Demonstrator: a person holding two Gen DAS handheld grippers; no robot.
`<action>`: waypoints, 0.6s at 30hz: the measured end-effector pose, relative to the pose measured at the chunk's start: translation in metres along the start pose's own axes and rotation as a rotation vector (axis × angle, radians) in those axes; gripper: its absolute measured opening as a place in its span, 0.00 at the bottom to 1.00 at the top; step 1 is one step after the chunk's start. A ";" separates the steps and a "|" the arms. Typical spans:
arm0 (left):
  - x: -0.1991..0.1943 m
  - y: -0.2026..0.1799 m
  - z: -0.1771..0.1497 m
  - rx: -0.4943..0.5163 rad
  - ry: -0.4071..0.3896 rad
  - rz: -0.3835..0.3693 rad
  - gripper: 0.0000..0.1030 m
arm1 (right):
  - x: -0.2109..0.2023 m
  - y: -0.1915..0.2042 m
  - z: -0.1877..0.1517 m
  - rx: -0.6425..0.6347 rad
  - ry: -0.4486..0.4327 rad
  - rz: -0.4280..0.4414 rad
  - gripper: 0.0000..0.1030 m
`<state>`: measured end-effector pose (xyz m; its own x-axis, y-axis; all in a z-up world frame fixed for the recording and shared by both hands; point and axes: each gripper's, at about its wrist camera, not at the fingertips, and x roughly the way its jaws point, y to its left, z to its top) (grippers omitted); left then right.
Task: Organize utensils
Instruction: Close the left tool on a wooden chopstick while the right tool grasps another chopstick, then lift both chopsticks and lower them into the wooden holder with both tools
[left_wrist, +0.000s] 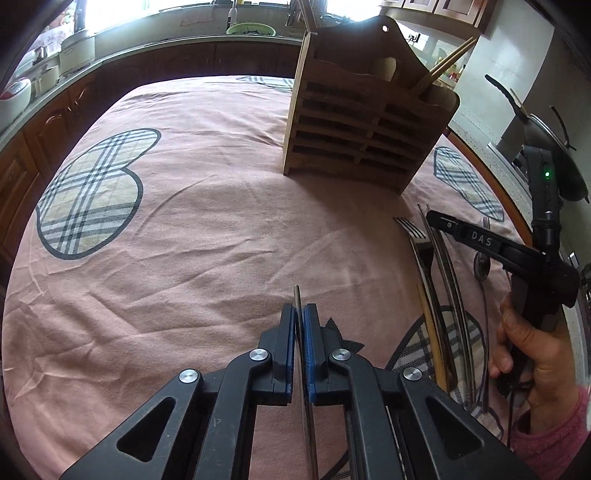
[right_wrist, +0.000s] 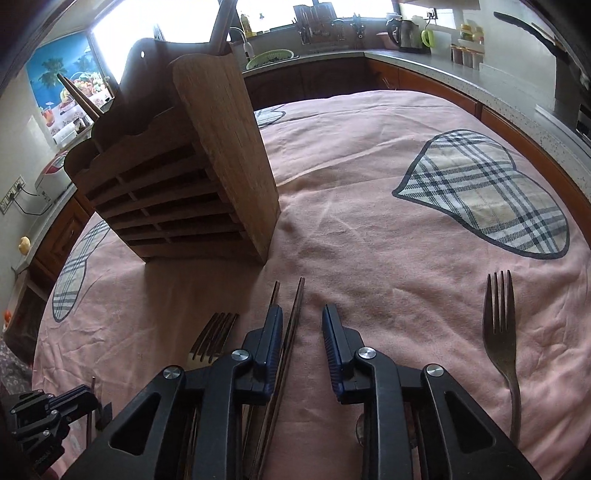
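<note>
Left wrist: left tool (left_wrist: 300, 317) clamps chopstick (left_wrist: 297, 295); right wrist: lone fork (right_wrist: 500, 332)

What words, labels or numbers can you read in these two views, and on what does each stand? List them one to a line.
"DAS": white letters on the black finger of the right gripper, seen in the left wrist view.
A small round mark beside those letters: too small to read.
The poster on the wall in the right wrist view: pictures only, any lettering too blurred to read.

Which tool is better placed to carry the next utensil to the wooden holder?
Left. The left tool is already shut on a chopstick. The right tool is open, a chopstick between its pads but not pinched. The wooden holder stands ahead.
</note>
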<state>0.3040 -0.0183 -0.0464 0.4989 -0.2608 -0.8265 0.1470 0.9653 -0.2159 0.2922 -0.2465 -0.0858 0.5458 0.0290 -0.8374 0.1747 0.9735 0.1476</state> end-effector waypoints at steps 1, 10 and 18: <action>-0.003 0.002 0.002 -0.007 -0.009 -0.009 0.03 | 0.001 0.001 0.001 -0.010 0.000 -0.007 0.19; -0.037 0.017 0.010 -0.058 -0.087 -0.045 0.03 | -0.020 0.006 -0.001 0.007 -0.026 0.060 0.05; -0.081 0.019 0.003 -0.070 -0.167 -0.067 0.03 | -0.079 0.012 0.006 0.018 -0.139 0.127 0.04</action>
<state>0.2693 0.0216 0.0183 0.6261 -0.3172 -0.7123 0.1278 0.9429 -0.3075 0.2560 -0.2389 -0.0145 0.6722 0.1186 -0.7308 0.1112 0.9597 0.2581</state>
